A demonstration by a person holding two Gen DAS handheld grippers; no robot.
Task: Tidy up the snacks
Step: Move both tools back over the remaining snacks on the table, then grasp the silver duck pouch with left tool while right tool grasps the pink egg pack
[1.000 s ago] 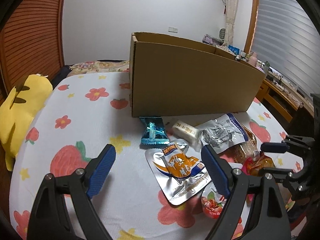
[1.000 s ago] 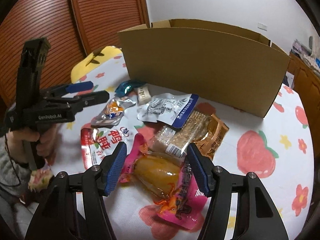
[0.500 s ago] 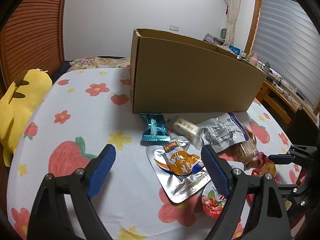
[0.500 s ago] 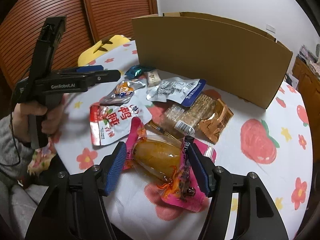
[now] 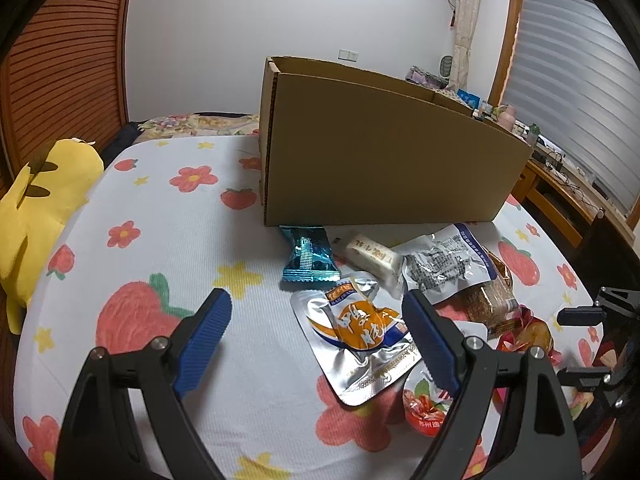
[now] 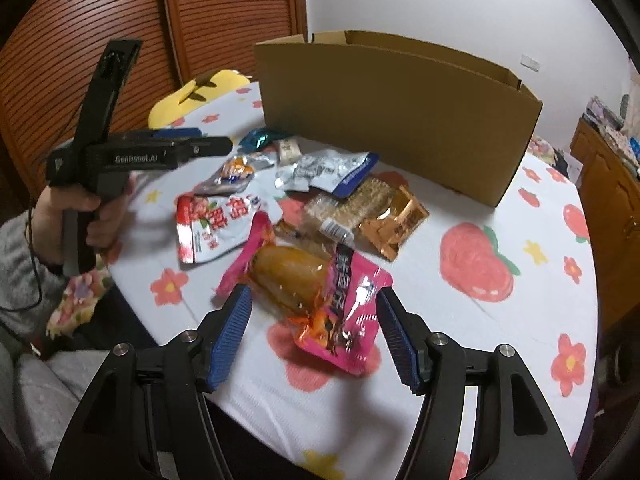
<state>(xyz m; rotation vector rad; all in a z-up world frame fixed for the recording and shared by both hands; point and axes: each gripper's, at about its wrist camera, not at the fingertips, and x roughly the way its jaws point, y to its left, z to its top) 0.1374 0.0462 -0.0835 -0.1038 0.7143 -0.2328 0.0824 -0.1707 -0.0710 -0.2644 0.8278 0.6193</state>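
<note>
A heap of snack packets lies on the flower-print tabletop (image 6: 472, 344) just in front of the open cardboard box (image 6: 392, 120). Nearest the right gripper (image 6: 314, 334) is the pink packet (image 6: 320, 292), between its wide jaws but ungripped. The left gripper (image 5: 318, 338) hangs wide-jawed over the silver-orange pouch (image 5: 360, 336), holding nothing.

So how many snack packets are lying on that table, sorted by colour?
Teal foil packet: 1
White wrapped bar: 1
Silver pouches: 2, one with an orange print, one with a blue edge
Red-and-white pouch: 1
Clear-wrapped brown bar: 1
Gold packet: 1
Pink pouch: 1
Total: 8
</note>
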